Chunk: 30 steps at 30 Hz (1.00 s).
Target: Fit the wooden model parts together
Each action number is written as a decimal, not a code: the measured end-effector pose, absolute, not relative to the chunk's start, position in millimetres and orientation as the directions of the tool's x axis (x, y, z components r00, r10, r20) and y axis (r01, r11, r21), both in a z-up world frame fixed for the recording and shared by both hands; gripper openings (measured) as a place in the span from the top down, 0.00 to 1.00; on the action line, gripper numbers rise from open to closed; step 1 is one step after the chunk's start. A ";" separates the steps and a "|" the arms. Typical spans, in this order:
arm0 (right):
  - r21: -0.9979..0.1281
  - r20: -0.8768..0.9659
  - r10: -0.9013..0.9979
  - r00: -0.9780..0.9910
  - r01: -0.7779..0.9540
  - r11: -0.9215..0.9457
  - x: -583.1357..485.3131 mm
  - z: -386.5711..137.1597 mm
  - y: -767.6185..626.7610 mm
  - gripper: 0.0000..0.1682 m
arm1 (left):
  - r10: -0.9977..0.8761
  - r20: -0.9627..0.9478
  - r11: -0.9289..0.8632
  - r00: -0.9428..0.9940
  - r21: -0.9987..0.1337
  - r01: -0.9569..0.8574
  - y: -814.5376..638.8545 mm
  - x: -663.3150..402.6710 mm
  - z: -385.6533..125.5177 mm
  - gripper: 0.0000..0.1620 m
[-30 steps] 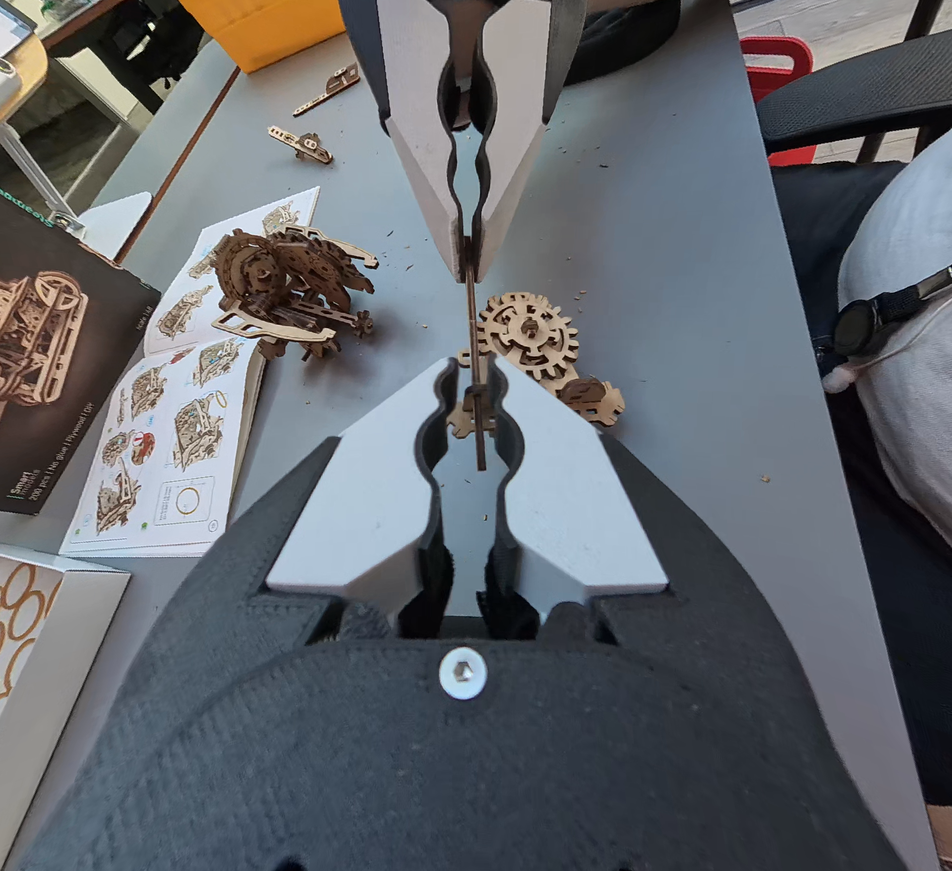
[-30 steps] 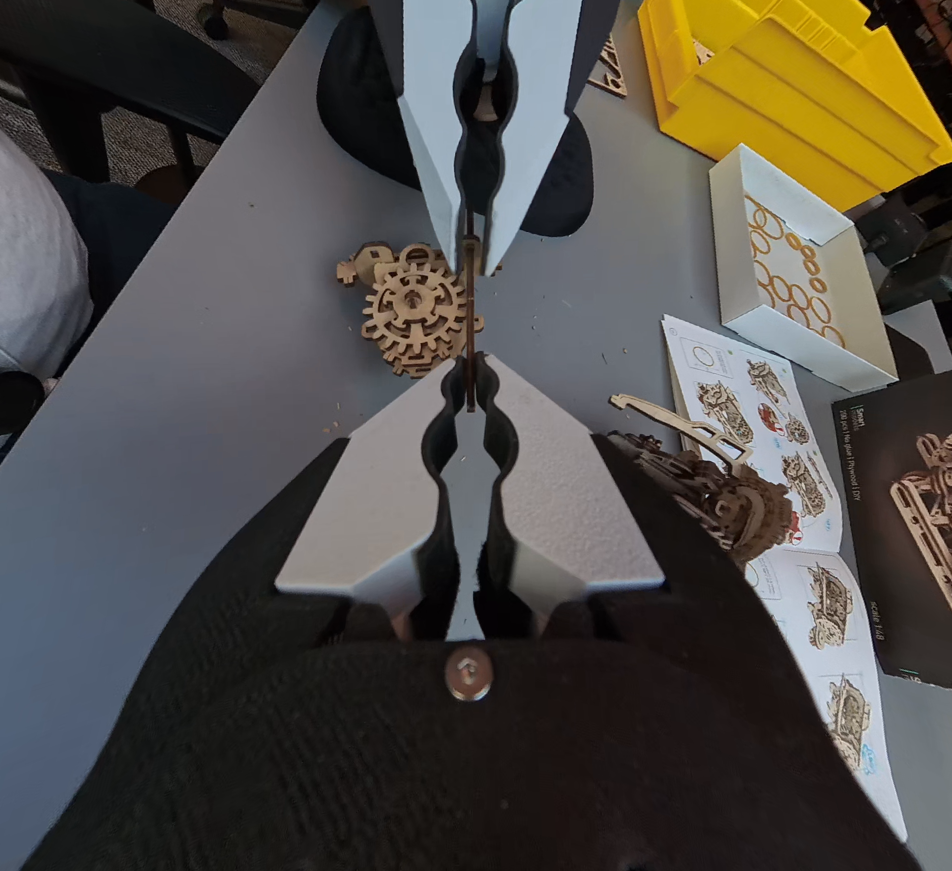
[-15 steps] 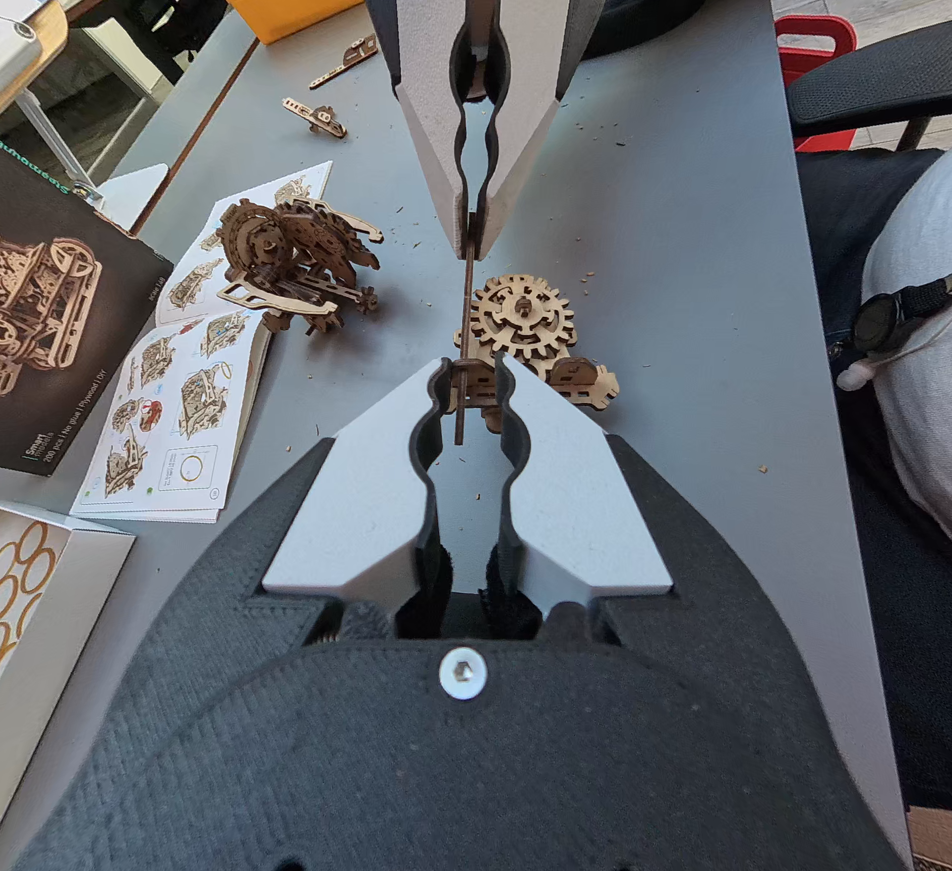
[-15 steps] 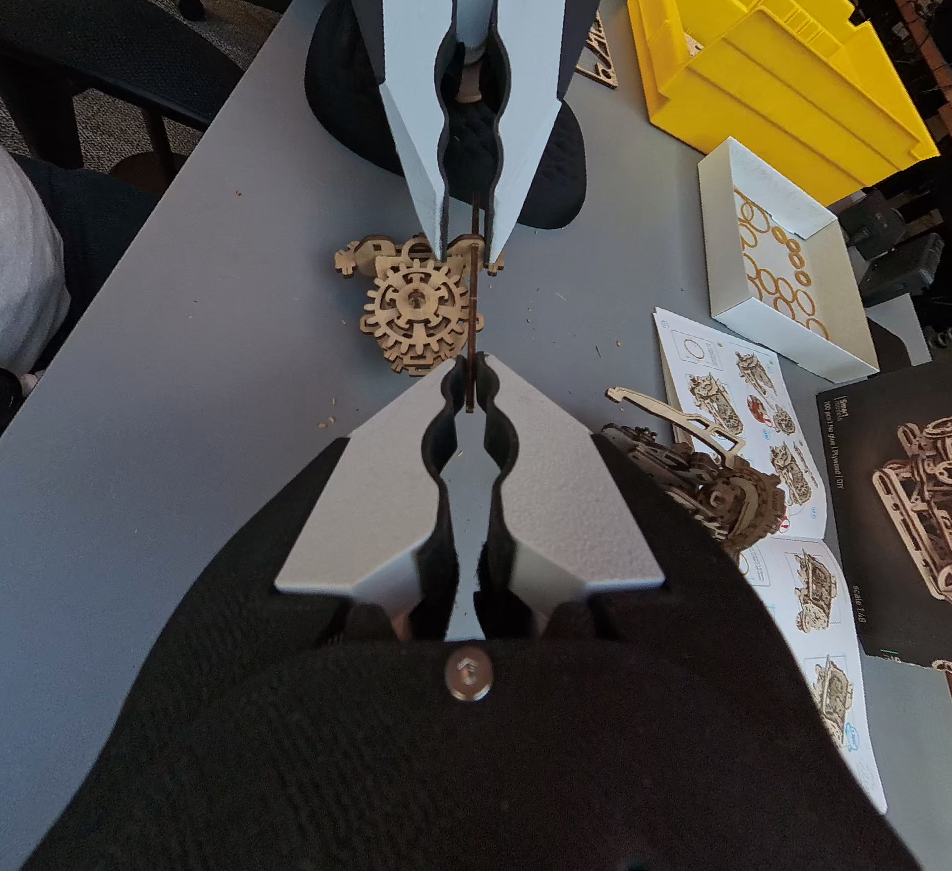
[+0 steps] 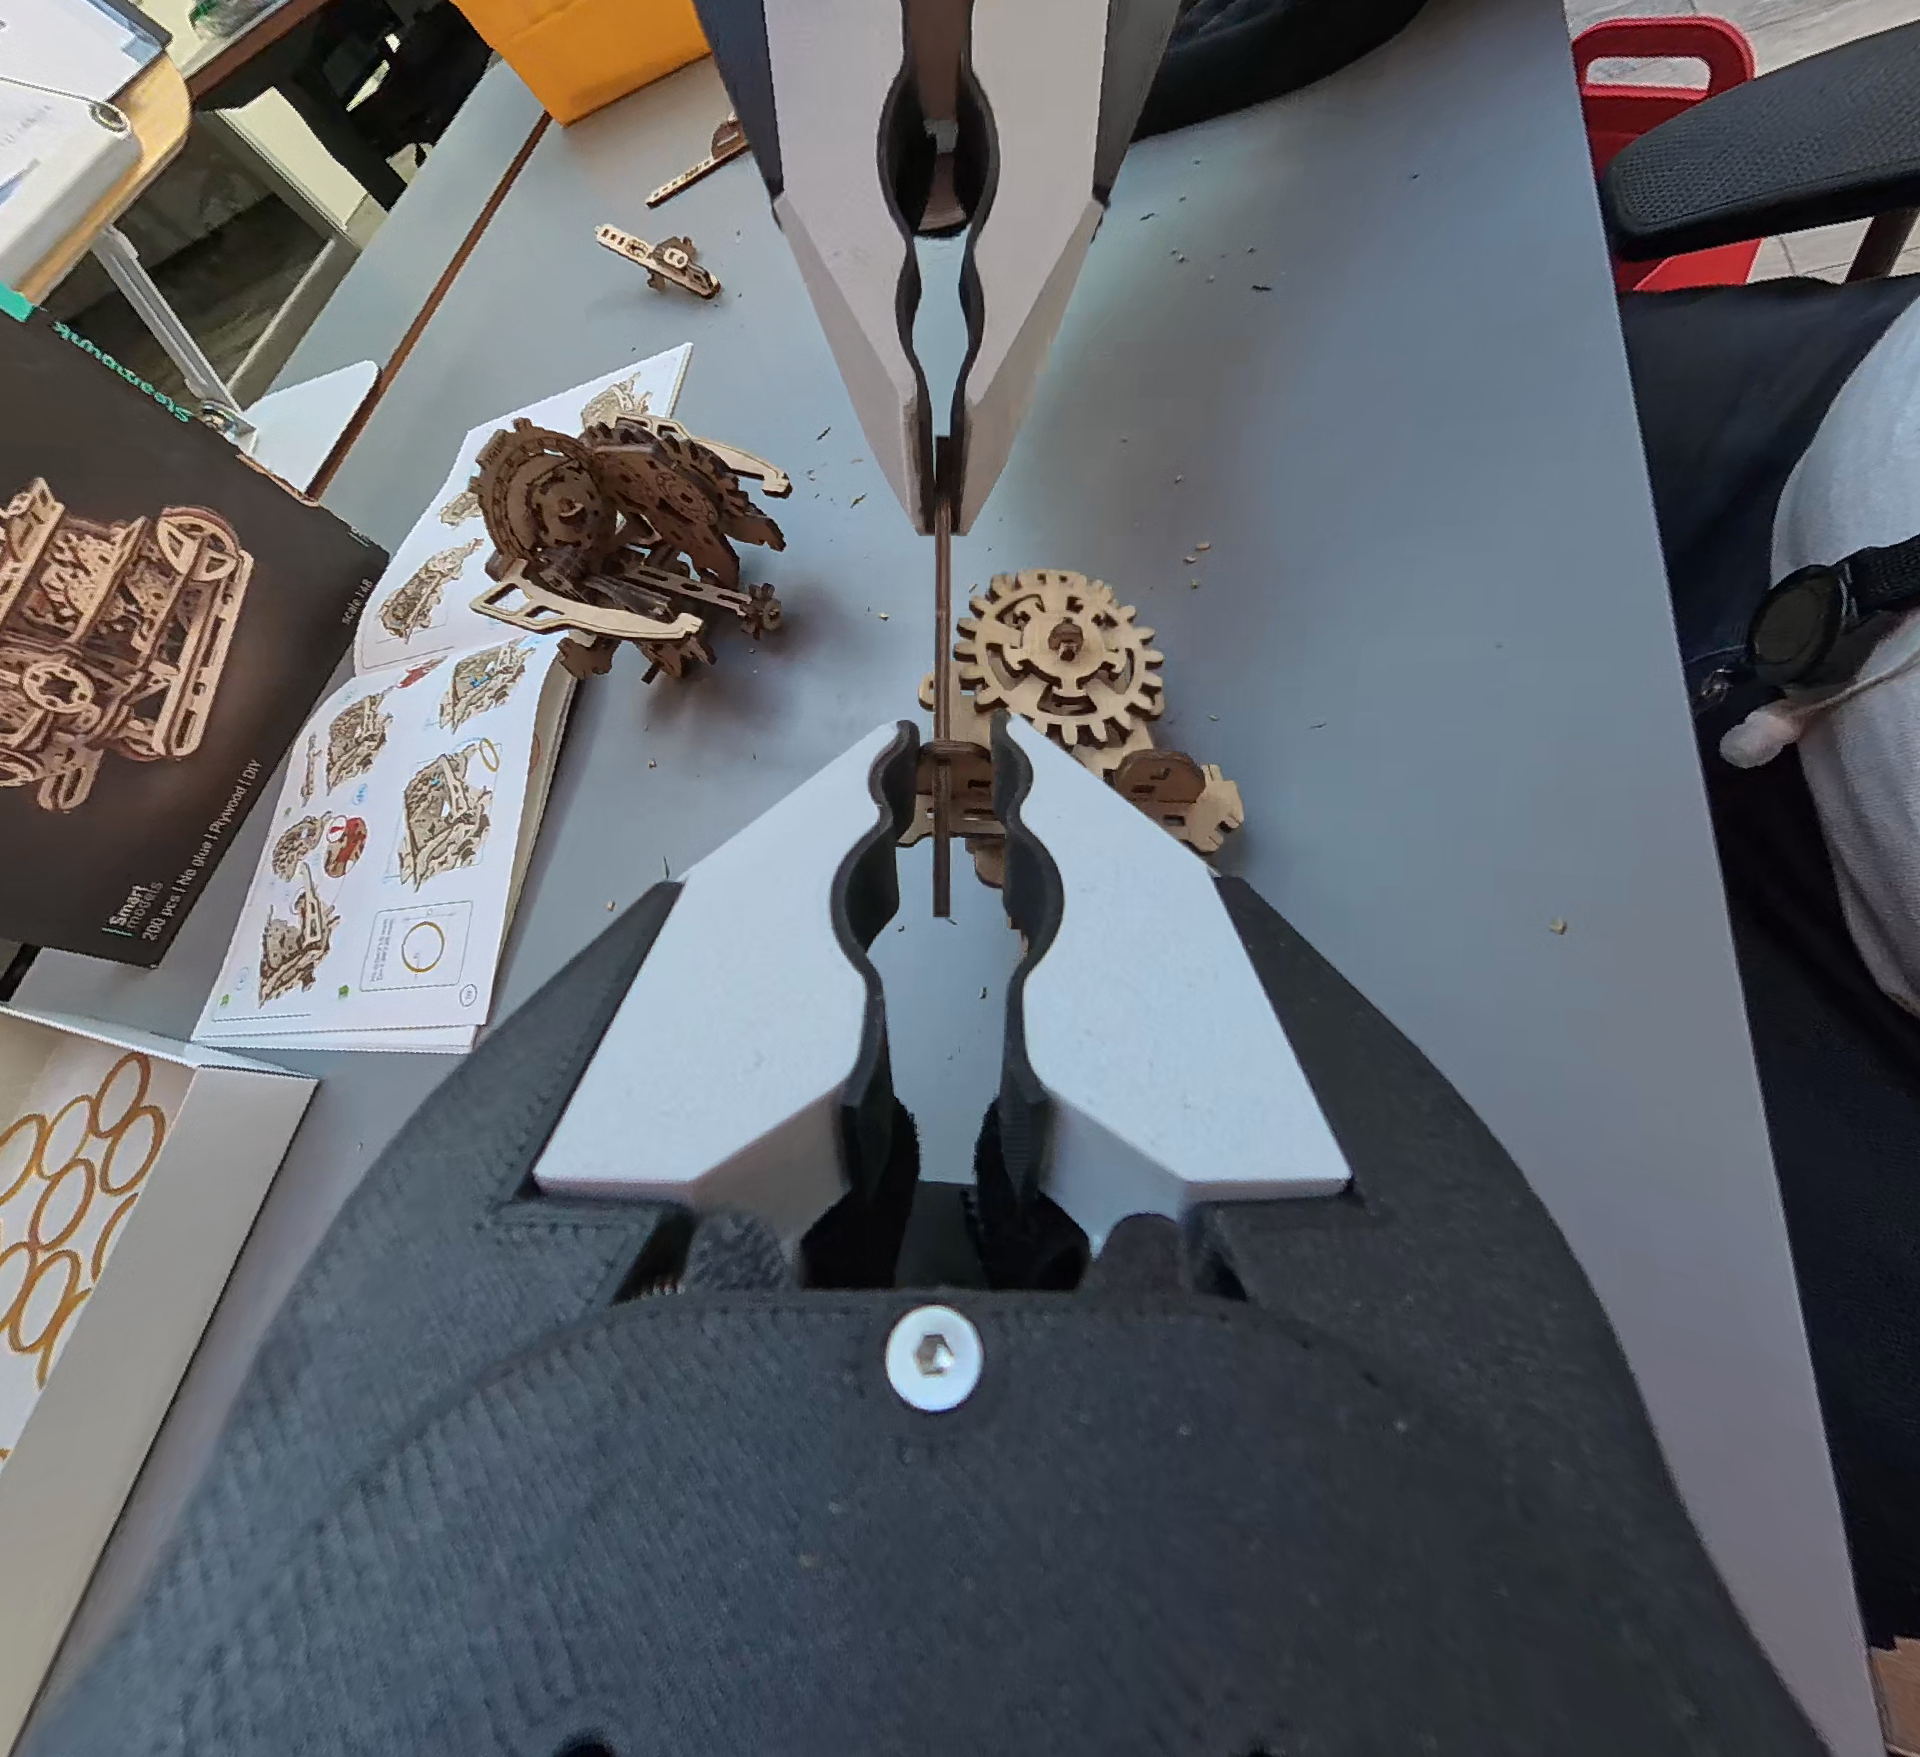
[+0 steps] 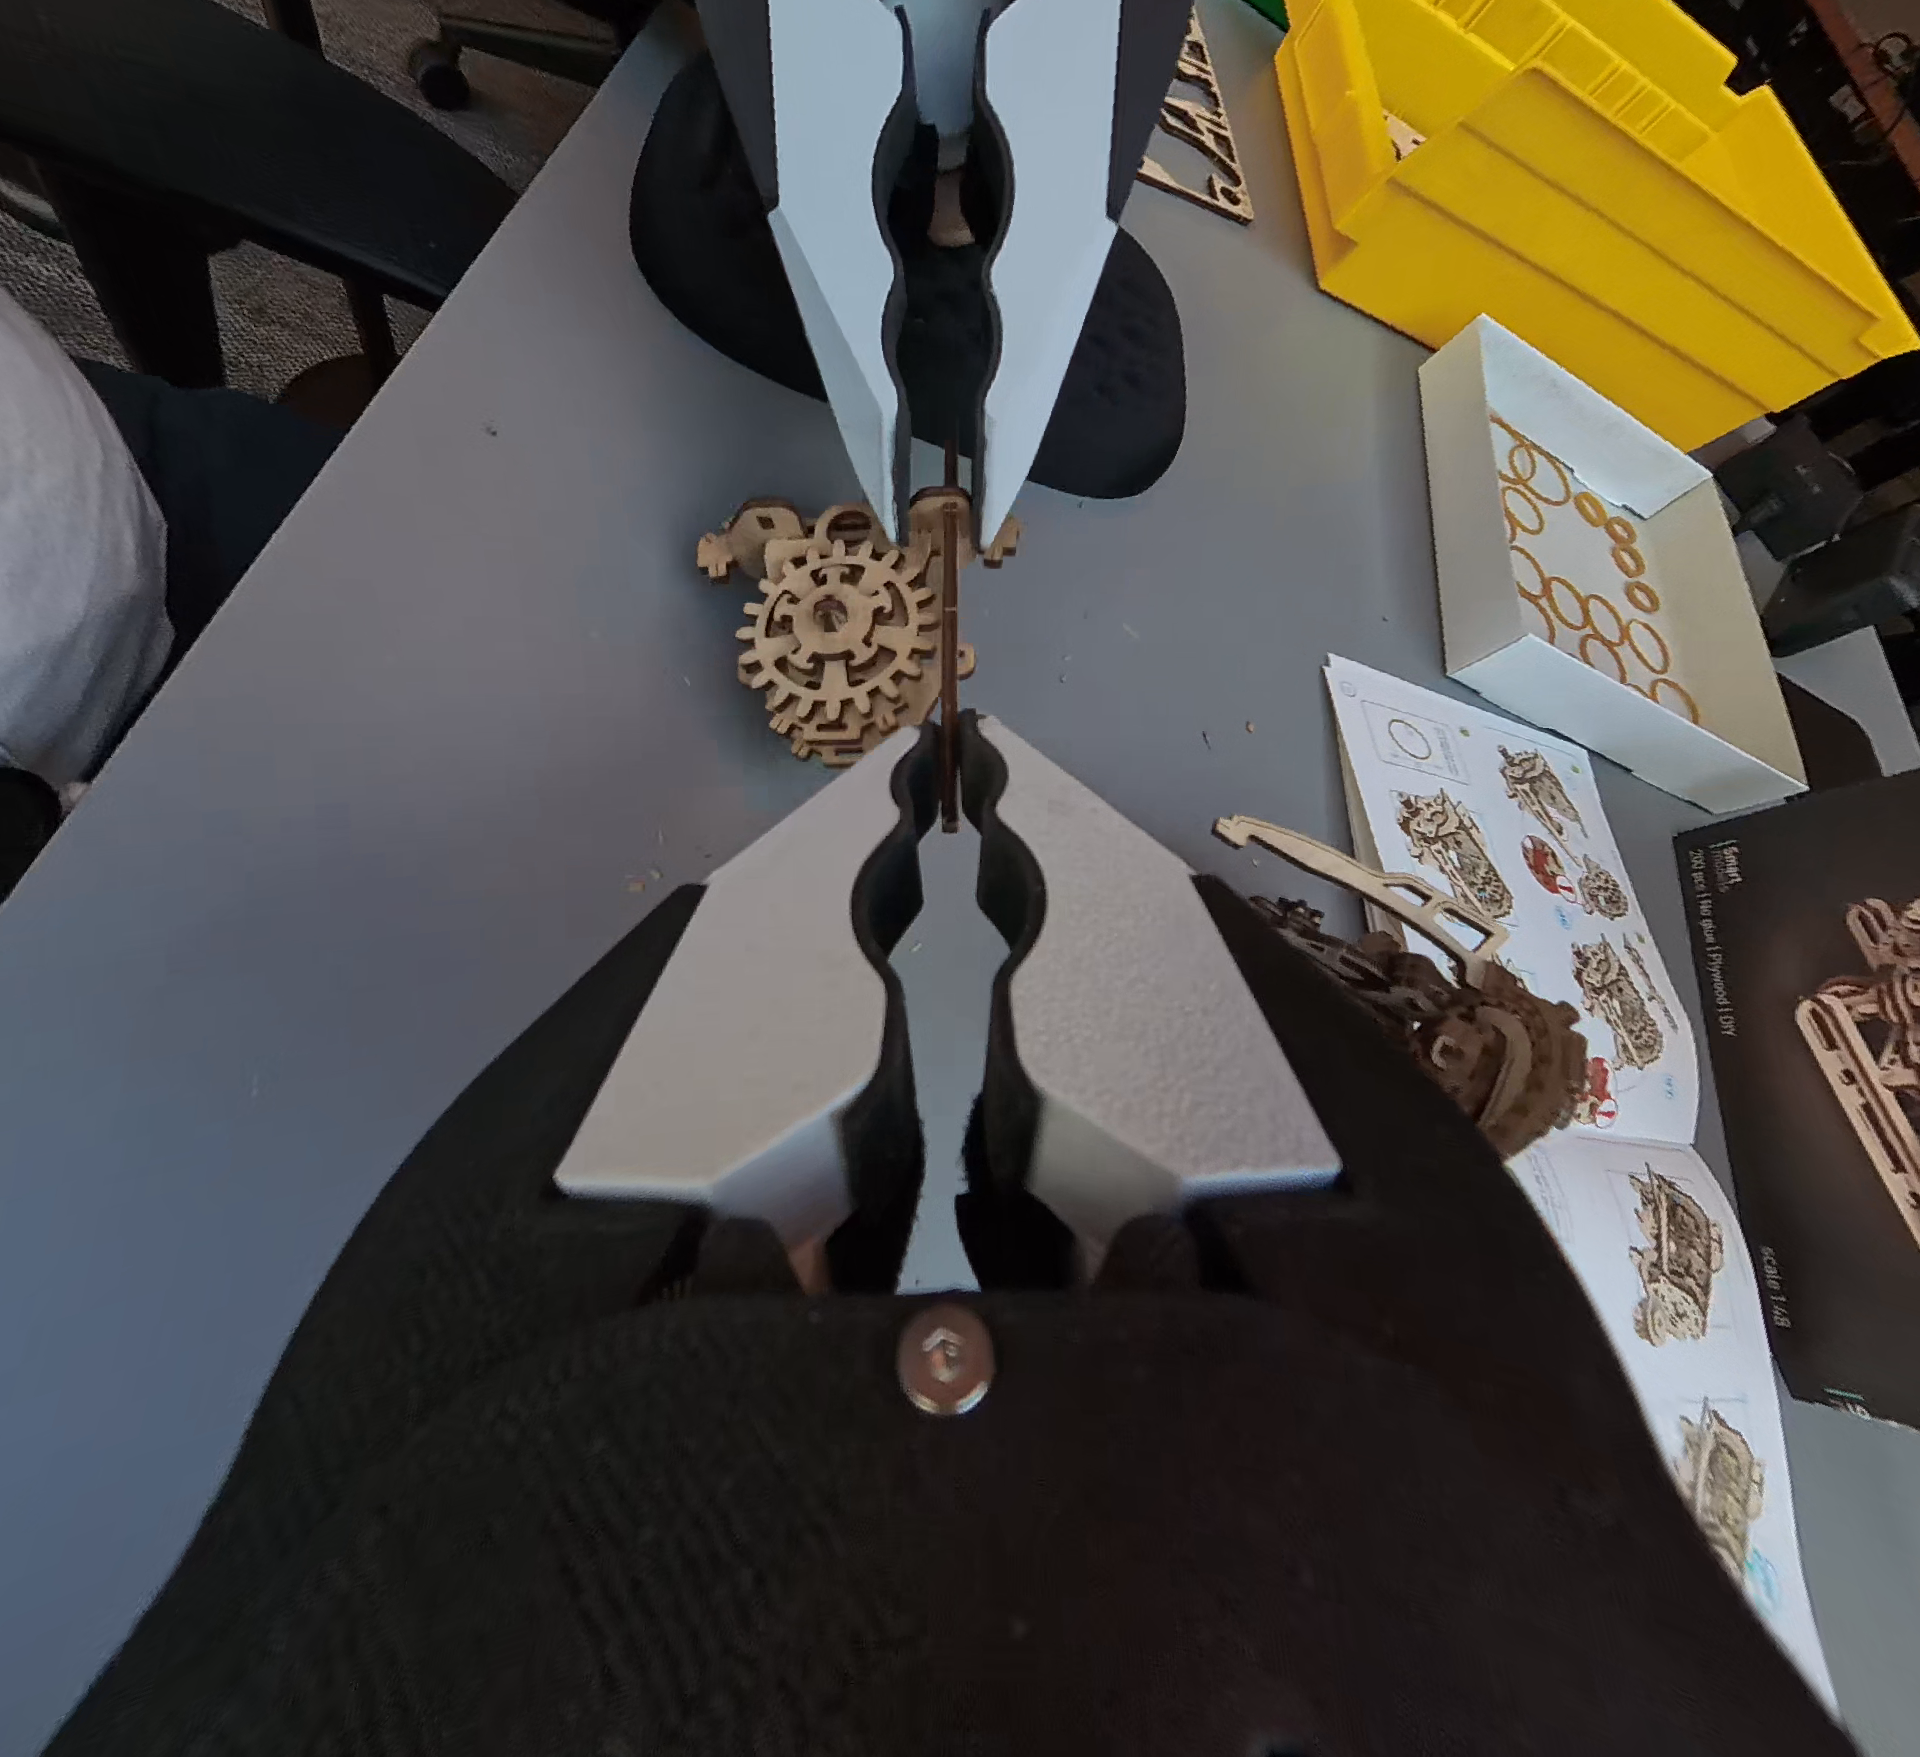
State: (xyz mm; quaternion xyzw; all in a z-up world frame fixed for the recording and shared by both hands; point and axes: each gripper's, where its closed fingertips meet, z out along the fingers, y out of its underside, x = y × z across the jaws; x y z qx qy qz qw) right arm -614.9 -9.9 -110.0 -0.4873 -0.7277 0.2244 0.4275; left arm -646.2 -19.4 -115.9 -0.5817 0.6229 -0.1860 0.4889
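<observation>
We find the two grippers levelled head-on above the grey bench (image 5: 1351,419), tips facing one another along one line. The right gripper (image 6: 943,751) has its jaws clenched on the near end of a thin wooden strip (image 6: 949,627), seen edge-on; in the left wrist view the same gripper (image 5: 940,512) enters from the top of the frame, pointing down and toward the camera, with the strip (image 5: 942,627) projecting from its tips. The left gripper (image 5: 943,751) stands with its jaws parted; the strip's free end passes between them without clear contact on either side, and a small pale wooden cross-piece (image 5: 951,788) sits across the strip in that gap. We cannot tell whether the jaws bear on the cross-piece. In the right wrist view the left gripper (image 6: 940,512) reaches in from the top, tips either side of the strip's far end. On the bench beneath the strip lies a light wooden gear assembly (image 6: 836,632), resting flat and untouched. A darker, part-built model (image 5: 623,544) rests on the open instruction booklet (image 5: 416,834), beside the dark kit box (image 5: 135,647). A white tray of wooden rings (image 6: 1590,564) and yellow bins (image 6: 1558,180) stand farther off.
</observation>
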 end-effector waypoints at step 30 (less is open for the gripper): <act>-0.755 0.329 0.933 -0.147 0.552 0.353 -619.2 -135.5 2.6 0.98 | -0.883 -0.427 0.312 0.192 -0.843 -0.439 -19.4 -653.5 -99.2 1.00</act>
